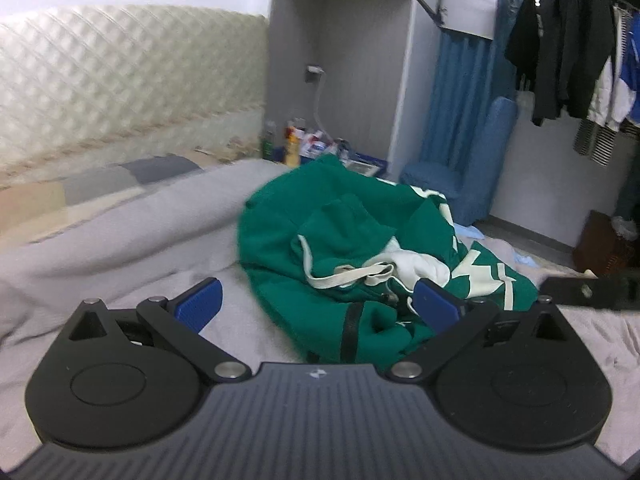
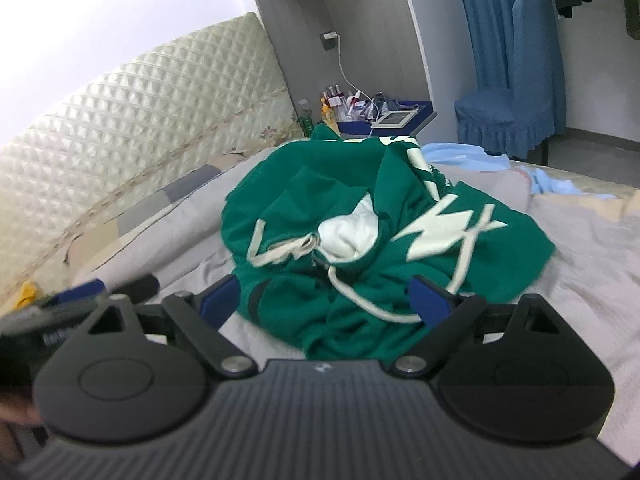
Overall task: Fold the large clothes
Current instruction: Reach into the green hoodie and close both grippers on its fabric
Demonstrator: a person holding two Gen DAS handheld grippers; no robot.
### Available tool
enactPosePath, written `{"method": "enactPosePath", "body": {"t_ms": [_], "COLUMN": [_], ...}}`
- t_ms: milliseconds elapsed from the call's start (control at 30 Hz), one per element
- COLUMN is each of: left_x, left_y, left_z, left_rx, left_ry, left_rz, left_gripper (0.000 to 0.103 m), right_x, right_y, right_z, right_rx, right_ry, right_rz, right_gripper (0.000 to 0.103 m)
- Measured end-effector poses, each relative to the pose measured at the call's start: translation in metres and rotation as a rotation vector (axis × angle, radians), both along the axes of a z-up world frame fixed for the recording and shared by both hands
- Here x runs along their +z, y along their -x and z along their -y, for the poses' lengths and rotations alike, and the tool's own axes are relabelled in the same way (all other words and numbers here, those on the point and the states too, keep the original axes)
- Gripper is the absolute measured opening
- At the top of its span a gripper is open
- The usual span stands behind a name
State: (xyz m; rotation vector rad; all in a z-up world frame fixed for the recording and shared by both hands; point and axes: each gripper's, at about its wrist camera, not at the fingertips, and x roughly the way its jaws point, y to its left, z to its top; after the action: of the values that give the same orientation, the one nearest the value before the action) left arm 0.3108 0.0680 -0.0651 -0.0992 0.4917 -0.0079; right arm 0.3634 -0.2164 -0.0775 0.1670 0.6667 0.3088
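A green hoodie (image 1: 332,224) with white lettering, white hood lining and white drawstrings lies crumpled in a heap on the grey bed cover (image 1: 120,236). It also shows in the right wrist view (image 2: 320,200). My left gripper (image 1: 318,304) is open, hovering just in front of the heap's near edge, holding nothing. My right gripper (image 2: 326,302) is open too, its jaws spread either side of the heap's near folds, empty. The right gripper shows blurred at the right edge of the left wrist view (image 1: 588,290). The left gripper shows blurred at the left of the right wrist view (image 2: 72,300).
A quilted cream headboard (image 1: 120,80) runs behind the bed. A cluttered bedside table (image 2: 384,118) stands beyond the hoodie. A blue-covered chair (image 2: 516,92) and blue curtain (image 1: 460,104) stand at the right. Clothes hang on a rack (image 1: 568,52). A light blue cloth (image 2: 464,156) lies past the hoodie.
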Motion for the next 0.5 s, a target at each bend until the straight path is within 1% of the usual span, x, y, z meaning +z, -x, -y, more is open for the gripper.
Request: {"method": "enactPosePath", "body": {"t_ms": [100, 200, 267, 300, 367, 433, 500], "left_x": [-0.035, -0.075, -0.096, -0.106, -0.124, -0.137, -0.149], "left_y": [-0.039, -0.077, -0.092, -0.098, -0.109, -0.118, -0.128], "left_z": [-0.007, -0.016, -0.018, -0.017, -0.020, -0.025, -0.028], "left_rx": [-0.040, -0.068, -0.083, -0.090, -0.100, -0.109, -0.130], "left_ry": [0.019, 0.087, 0.100, 0.098, 0.099, 0.131, 0.182], "left_rz": [-0.038, -0.076, -0.082, -0.084, -0.080, -0.070, -0.074], "left_gripper": [0.102, 0.102, 0.101, 0.099, 0.097, 0.096, 0.089], "right_x": [-0.020, -0.044, -0.062, -0.070, -0.084, -0.095, -0.107], "right_y": [-0.038, -0.073, -0.093, -0.101, -0.113, -0.123, -0.131], "right_z": [-0.013, -0.027, -0.032, -0.035, -0.039, -0.042, -0.045], "right_rx": [-0.015, -0.027, -0.035, -0.030, -0.020, -0.013, -0.019], "right_ry": [-0.015, 0.010, 0.013, 0.019, 0.037, 0.057, 0.098], "right_rz": [-0.045, -0.062, -0.039, -0.026, 0.000, 0.040, 0.071], "right_gripper": [0.092, 0.092, 0.091, 0.091, 0.088, 0.088, 0.088]}}
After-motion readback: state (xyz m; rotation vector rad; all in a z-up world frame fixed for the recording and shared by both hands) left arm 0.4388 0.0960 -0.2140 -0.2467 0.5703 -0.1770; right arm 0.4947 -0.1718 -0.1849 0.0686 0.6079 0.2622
